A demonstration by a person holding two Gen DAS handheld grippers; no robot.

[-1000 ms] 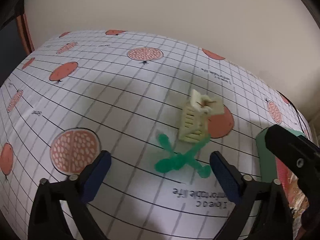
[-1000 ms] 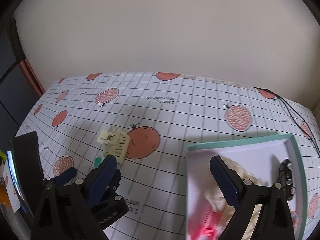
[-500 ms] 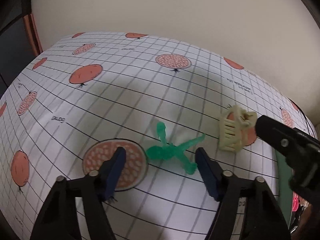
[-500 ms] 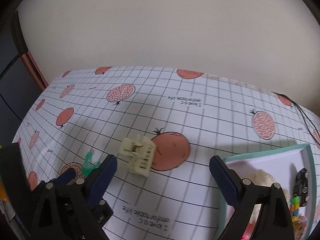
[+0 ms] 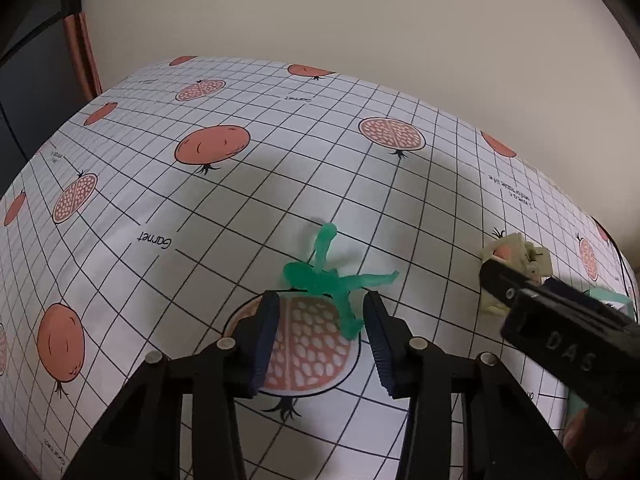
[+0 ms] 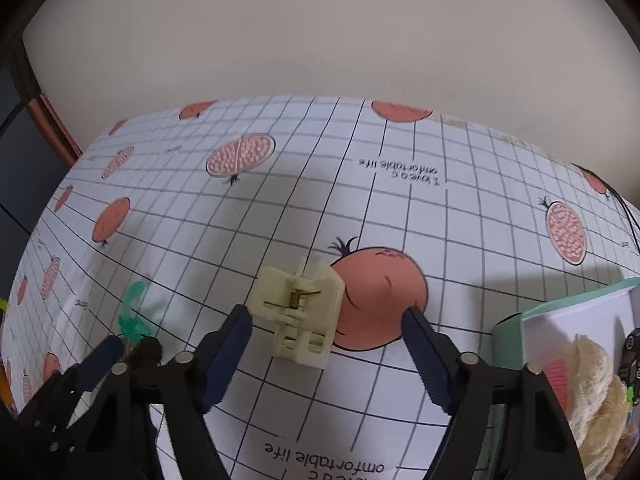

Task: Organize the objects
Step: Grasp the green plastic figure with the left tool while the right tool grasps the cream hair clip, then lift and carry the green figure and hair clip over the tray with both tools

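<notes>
while both tongs hang spread, gripping nothing:
done: toys already in teal tray
left: green figure, cream hair clip on tablecloth

Green figure blurred and partly behind the left claw; tray cut off by the frame edge

The tablecloth is viewed closely, obliquely from each wrist; the green figure (apparently blurred rightward) is shared.
</notes>
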